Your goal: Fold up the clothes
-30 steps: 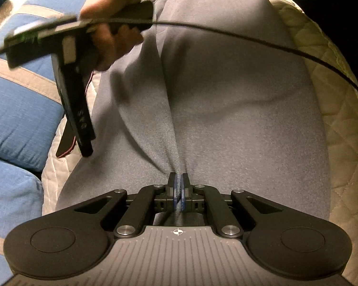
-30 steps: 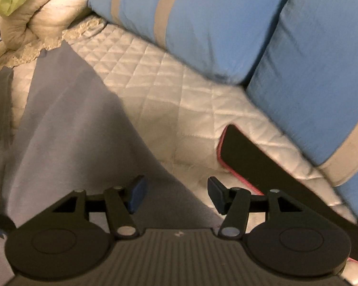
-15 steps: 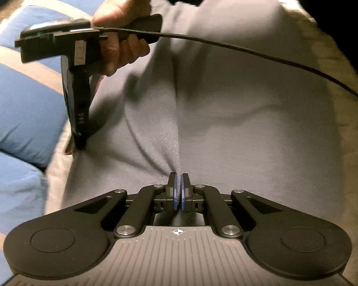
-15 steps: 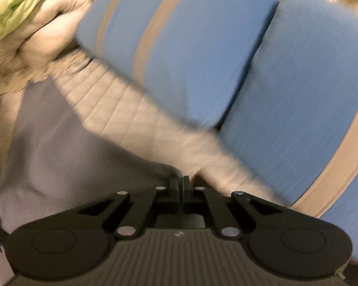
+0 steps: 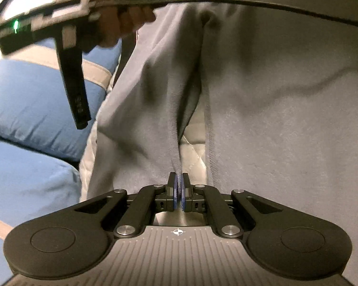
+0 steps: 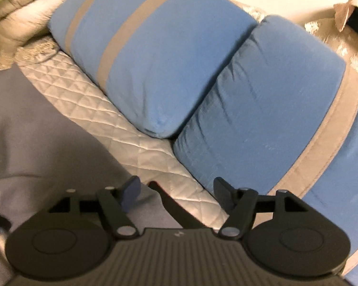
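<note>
Grey fleece garment (image 5: 274, 119), creased and lifted, drapes over the quilted bedspread.

Blue tan-striped cushions (image 6: 155, 54), cream quilted cover (image 6: 121, 128), rumpled beige blanket (image 6: 19, 16)

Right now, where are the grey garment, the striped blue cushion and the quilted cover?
grey garment (image 5: 274, 119): left wrist view, its broad flat panel.
striped blue cushion (image 6: 155, 59): right wrist view, its blue face.
quilted cover (image 6: 121, 124): right wrist view, bare stitched patch.
</note>
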